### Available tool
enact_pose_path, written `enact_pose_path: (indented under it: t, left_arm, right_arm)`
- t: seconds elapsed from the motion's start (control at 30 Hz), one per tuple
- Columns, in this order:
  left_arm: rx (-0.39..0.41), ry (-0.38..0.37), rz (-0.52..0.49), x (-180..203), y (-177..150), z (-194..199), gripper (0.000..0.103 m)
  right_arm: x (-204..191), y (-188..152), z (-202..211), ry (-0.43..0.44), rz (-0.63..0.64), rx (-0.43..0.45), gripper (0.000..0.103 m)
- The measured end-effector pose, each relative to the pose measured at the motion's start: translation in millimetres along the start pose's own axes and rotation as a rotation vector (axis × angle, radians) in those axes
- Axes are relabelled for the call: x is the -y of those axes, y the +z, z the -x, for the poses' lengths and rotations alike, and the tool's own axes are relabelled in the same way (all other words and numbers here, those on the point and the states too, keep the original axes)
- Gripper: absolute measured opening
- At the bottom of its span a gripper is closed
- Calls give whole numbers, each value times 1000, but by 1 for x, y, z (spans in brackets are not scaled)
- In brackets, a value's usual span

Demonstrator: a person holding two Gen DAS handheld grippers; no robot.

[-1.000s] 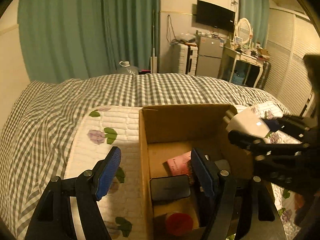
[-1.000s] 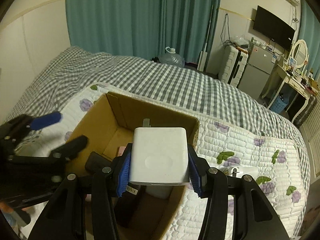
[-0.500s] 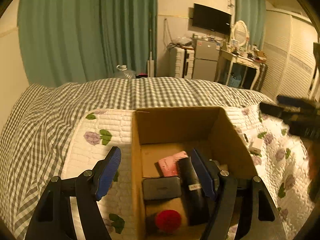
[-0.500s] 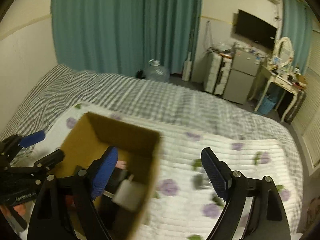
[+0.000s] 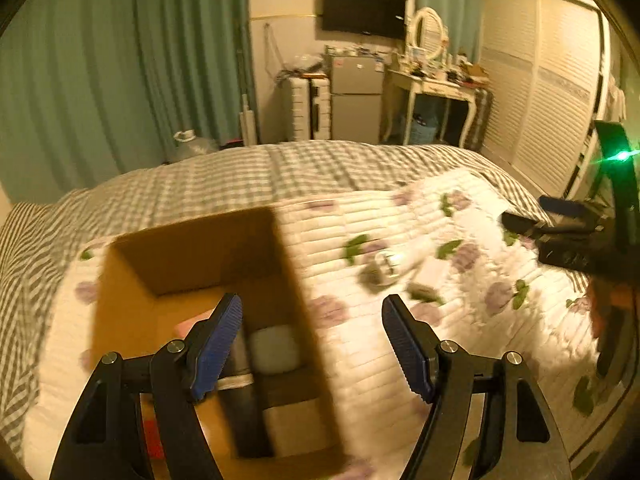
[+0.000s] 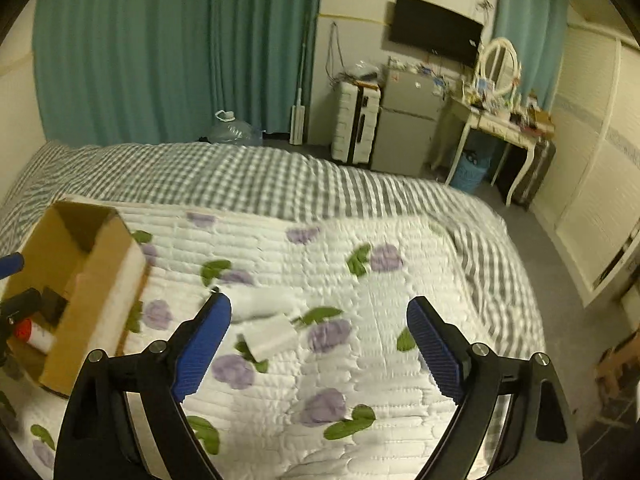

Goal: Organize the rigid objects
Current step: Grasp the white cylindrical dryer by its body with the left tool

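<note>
An open cardboard box (image 5: 288, 276) sits on the quilt; it also shows at the left of the right wrist view (image 6: 104, 272). Inside lie a white block (image 5: 276, 348), a dark long item (image 5: 240, 396) and a red-capped thing (image 6: 30, 332). My left gripper (image 5: 312, 344) is open and empty above the box's right wall. My right gripper (image 6: 320, 344) is open and empty over the quilt, right of the box. A small white box (image 6: 270, 338) and a white bottle-like object (image 6: 260, 302) lie on the quilt near its left finger (image 6: 204, 344); the bottle-like object appears blurred in the left wrist view (image 5: 394, 262).
The bed has a floral white quilt (image 6: 360, 360) over a grey checked blanket (image 6: 240, 176). Beyond the bed stand teal curtains (image 6: 160, 48), a water jug (image 6: 232, 130), a small fridge (image 6: 404, 124), a dressing table (image 6: 500, 120) and slatted wardrobe doors (image 5: 552, 80).
My right gripper let go of the white block into the box, opened, and swung right over the quilt. My left gripper also swung right, from above the box to its right wall.
</note>
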State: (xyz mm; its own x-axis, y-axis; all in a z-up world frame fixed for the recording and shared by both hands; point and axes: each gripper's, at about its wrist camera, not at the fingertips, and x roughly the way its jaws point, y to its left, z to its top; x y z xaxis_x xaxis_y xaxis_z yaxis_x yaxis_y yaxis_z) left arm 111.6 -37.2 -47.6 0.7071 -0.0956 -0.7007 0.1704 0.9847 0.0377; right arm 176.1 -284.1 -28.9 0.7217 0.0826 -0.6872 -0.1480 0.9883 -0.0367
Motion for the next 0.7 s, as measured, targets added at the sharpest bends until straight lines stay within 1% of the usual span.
enact_pose_path:
  t: [0.1, 0.2, 0.27, 0.33, 0.37, 0.43, 0.5, 0.57, 0.63, 0.7]
  left_arm:
    - [-40, 3, -28, 32, 6, -26, 75]
    - [-98, 6, -65, 59, 4, -55, 75]
    - [-142, -2, -77, 74, 3, -77, 75]
    - [-162, 13, -88, 82, 1, -92, 75]
    - [-169, 36, -114, 88, -1, -103, 75]
    - [-167, 83, -143, 94, -3, -120, 75]
    - [-165, 109, -161, 94, -6, -135, 75]
    - [-148, 135, -158, 91, -8, -150, 75]
    - [-137, 134, -148, 88, -10, -161, 75]
    - [-110, 126, -172, 88, -12, -168, 75]
  right_arm:
    - [11, -8, -13, 20, 1, -28, 90]
    - [18, -10, -21, 30, 18, -28, 90]
    - [25, -9, -24, 59, 11, -24, 90]
    - [30, -10, -31, 80, 27, -24, 90]
    - [32, -12, -36, 80, 45, -26, 90]
    - [34, -15, -47, 91, 69, -41, 90]
    - [36, -19, -58, 117, 62, -67, 90]
    - [36, -22, -68, 140, 60, -96, 90]
    - [37, -23, -76, 160, 53, -119, 90]
    - [38, -25, -83, 169, 43, -140, 90]
